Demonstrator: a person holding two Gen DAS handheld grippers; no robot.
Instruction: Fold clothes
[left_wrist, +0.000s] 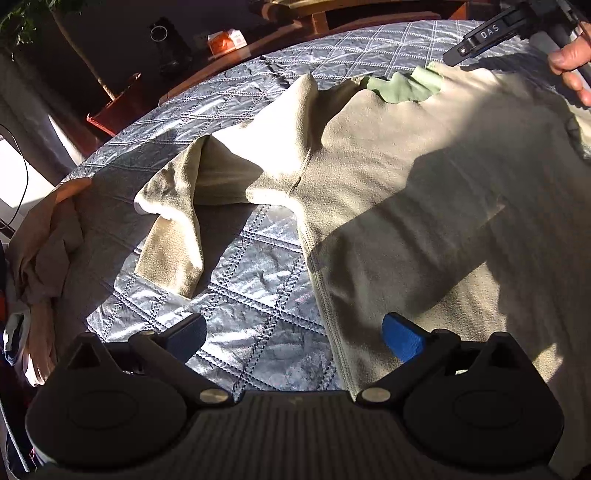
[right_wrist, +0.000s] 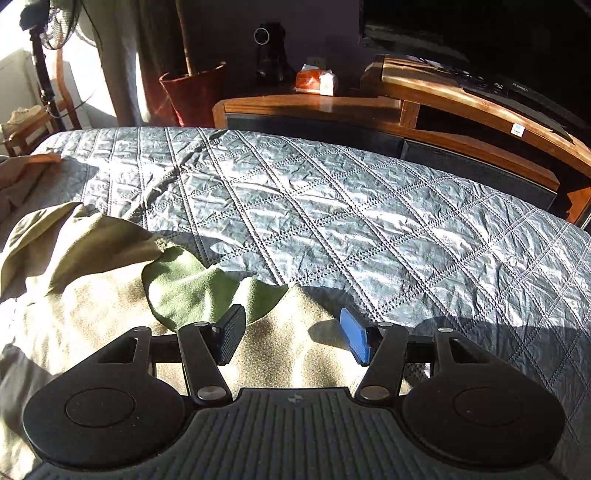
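Counted across both views:

- Beige fleece garment (left_wrist: 388, 177), green inner lining: 1, spread on the bed.
- Sleeves of it seen in left view: 1, folded over on itself.
- Quilted grey bedspread (right_wrist: 332, 206): 1.
- Heap of tan clothes (left_wrist: 40, 240) at the bed's edge: 1 heap; number of pieces cannot be told.
- Grippers: 2, left gripper (left_wrist: 295, 334) and right gripper (right_wrist: 293, 338); 2 pads each, one black and one blue.
- Bare hand (left_wrist: 570, 70) in view: 1.
- Red plant pot (right_wrist: 194, 92): 1.
- Orange tissue pack (right_wrist: 314, 81): 1.
- Standing fan (right_wrist: 55, 26): 1.
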